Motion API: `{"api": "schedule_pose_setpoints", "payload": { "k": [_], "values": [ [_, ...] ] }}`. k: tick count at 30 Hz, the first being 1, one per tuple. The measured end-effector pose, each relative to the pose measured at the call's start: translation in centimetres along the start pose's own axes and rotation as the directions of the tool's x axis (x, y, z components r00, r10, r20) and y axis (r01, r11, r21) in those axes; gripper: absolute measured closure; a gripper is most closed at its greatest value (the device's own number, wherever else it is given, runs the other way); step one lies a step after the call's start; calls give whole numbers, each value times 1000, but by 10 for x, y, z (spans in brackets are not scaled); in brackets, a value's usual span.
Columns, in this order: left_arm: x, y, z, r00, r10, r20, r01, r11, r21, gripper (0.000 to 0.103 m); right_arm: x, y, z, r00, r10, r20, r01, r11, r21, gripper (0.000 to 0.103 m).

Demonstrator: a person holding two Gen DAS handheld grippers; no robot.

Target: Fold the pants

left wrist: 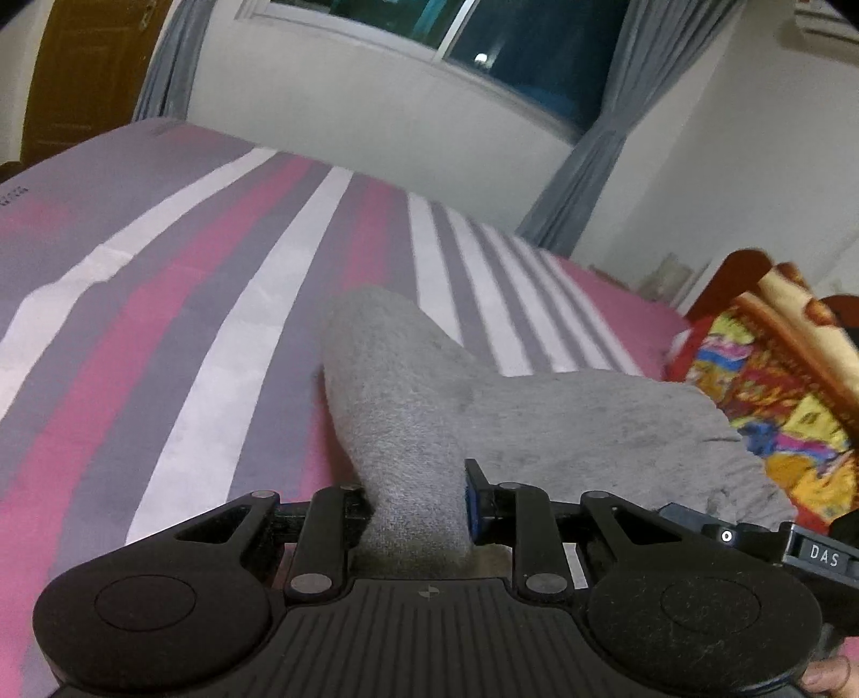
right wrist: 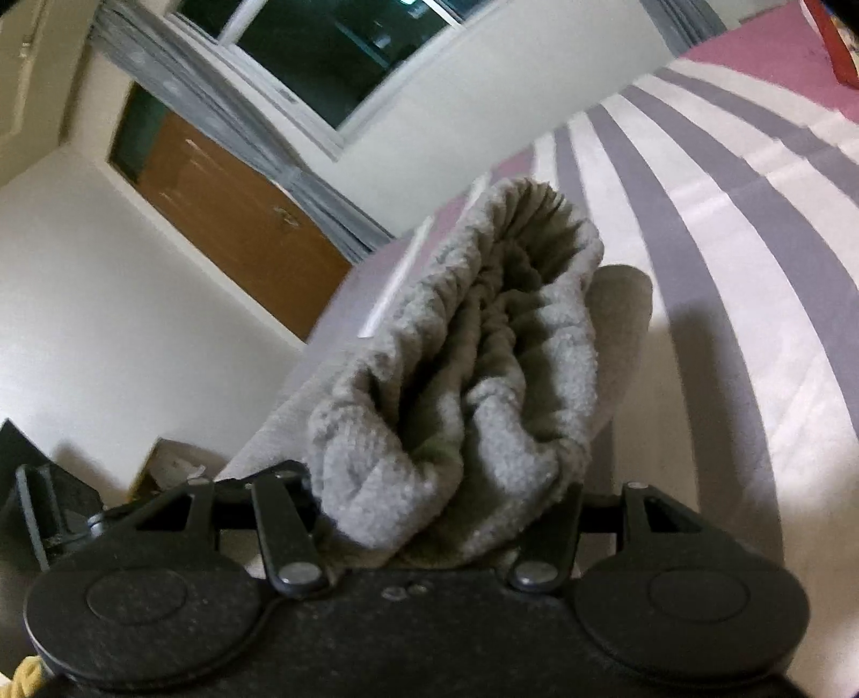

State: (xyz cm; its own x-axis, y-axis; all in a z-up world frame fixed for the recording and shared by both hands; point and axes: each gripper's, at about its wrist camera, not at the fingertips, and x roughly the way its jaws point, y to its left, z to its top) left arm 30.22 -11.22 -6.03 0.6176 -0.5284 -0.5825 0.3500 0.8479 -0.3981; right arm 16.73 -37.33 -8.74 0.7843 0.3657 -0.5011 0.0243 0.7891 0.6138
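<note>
Grey fleece pants (left wrist: 408,408), soft, light and floppy, lie bunched on the striped bed (left wrist: 161,300), with the left gripper (left wrist: 416,504) and right gripper (right wrist: 445,510) each closed on a thick fold, best held at the gathered waistband (right wrist: 515,279).

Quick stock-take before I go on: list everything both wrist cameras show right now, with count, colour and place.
pants: one, grey fleece, on the bed, pinched by both grippers
bed sheet: one, pink, grey and white stripes, under the pants
blanket: one, multicoloured, at the bed's right edge
curtains: grey, beside the window
window: one, dark, on the far wall
door: one, brown wood
left gripper: black, shut on a bunched fold
right gripper: black, shut on the gathered waistband
</note>
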Motion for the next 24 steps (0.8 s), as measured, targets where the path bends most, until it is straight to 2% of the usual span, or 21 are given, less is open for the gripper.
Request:
{"api": "schedule_pose_setpoints", "payload": {
  "k": [6, 10, 16, 20, 24],
  "values": [
    [41, 5, -36, 994, 95, -57, -89, 992, 89, 78, 24, -45, -20, 992, -97, -78, 101, 994, 42, 44],
    [53, 17, -61, 986, 139, -97, -130, 987, 94, 64, 29, -61, -41, 982, -150, -114, 155, 987, 34, 40],
    [51, 10, -56, 978, 168, -125, -157, 983, 99, 63, 26, -52, -38, 972, -209, -104, 213, 977, 29, 34],
    [35, -2, -52, 973, 213, -94, -200, 971, 128, 63, 20, -46, -31, 964, -257, -73, 260, 965, 40, 30],
    [15, -11, -52, 966, 256, -39, -246, 954, 172, 63, 15, -30, -27, 946, -319, -54, 318, 948, -22, 28]
  ]
}}
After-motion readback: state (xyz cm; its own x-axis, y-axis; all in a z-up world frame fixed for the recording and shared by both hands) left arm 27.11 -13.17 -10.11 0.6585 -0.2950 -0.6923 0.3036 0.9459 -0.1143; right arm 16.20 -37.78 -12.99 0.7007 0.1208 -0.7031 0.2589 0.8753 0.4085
